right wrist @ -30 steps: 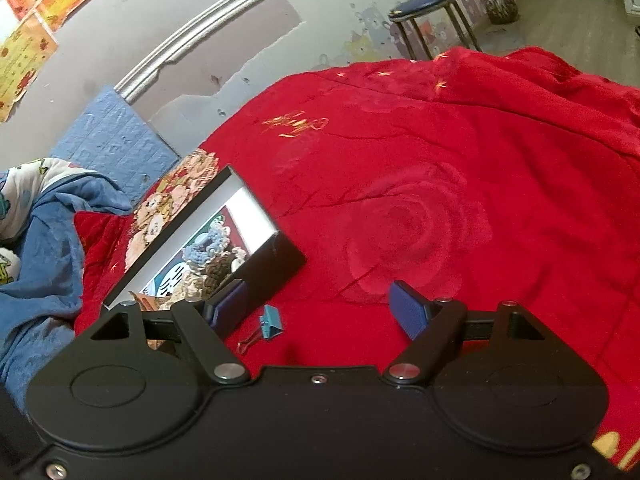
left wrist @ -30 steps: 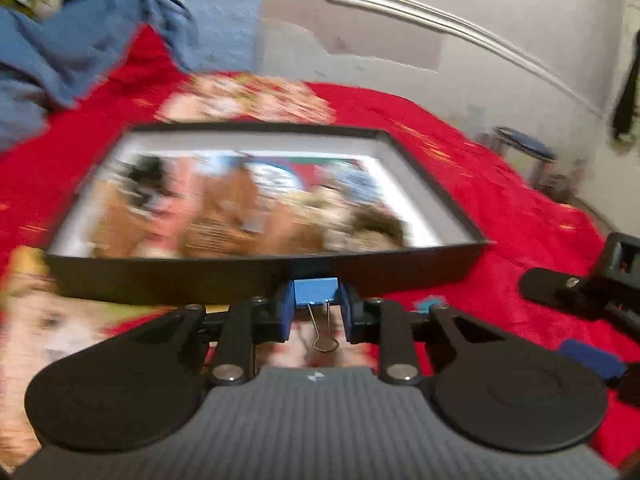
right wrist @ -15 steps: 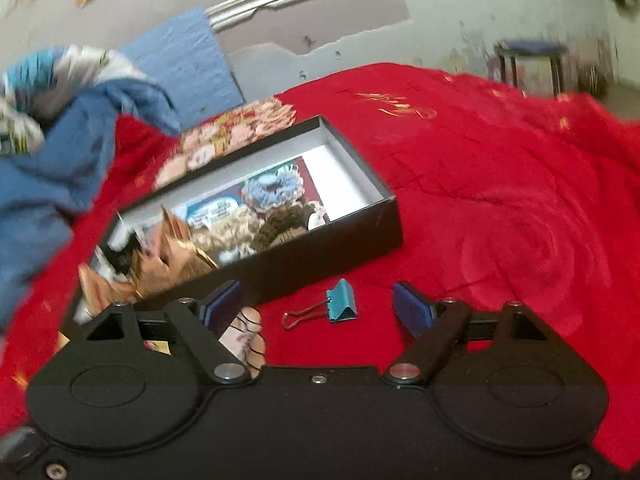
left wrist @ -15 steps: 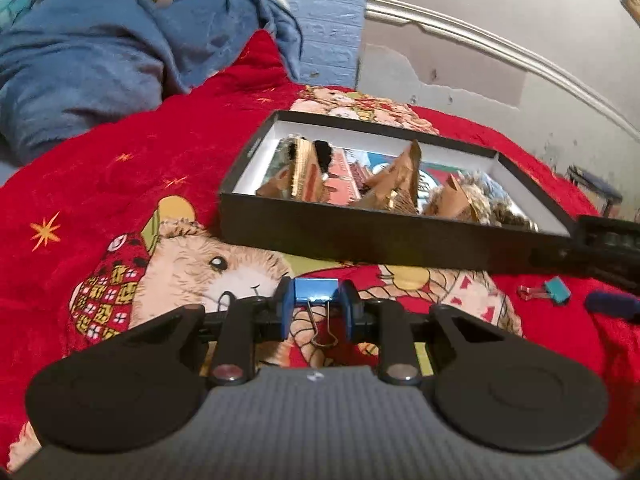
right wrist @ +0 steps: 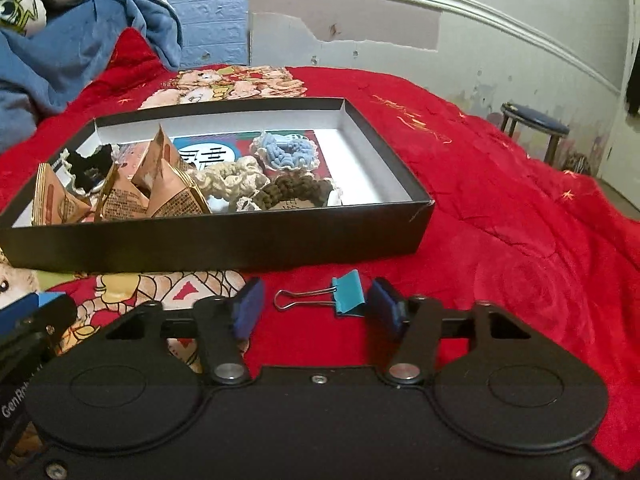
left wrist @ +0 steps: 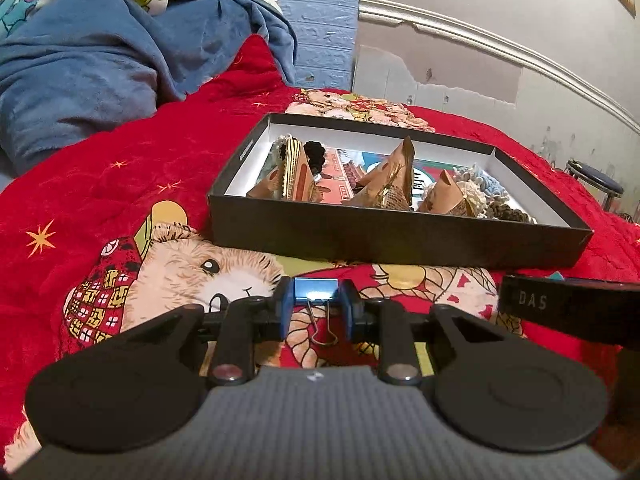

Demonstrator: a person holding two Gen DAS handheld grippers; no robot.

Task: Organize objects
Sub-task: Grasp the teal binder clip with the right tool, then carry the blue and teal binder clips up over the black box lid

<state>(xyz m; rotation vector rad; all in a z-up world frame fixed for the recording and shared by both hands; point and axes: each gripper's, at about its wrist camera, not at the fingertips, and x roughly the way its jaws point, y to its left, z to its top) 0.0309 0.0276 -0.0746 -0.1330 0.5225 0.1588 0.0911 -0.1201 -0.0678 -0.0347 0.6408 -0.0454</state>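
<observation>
My left gripper (left wrist: 316,312) is shut on a blue binder clip (left wrist: 315,291), held just in front of the black box (left wrist: 380,240) on the red bedspread. The box holds brown paper packets (left wrist: 296,176) and crocheted scrunchies (right wrist: 286,152). My right gripper (right wrist: 316,310) is open with a teal binder clip (right wrist: 347,292) lying on the bedspread between its fingers, close to the right finger. The box's near wall (right wrist: 200,244) is just beyond it. The right gripper's body shows at the right edge of the left wrist view (left wrist: 568,308).
A blue blanket (left wrist: 80,68) and patterned pillow lie at the back left. A wall runs behind the bed. A blue-topped stool (right wrist: 534,124) stands off the bed's far right. The red bedspread (right wrist: 520,216) stretches to the right of the box.
Both grippers have swung round to face the box's long side. The right gripper has come down around the teal clip. The left still holds the blue clip.
</observation>
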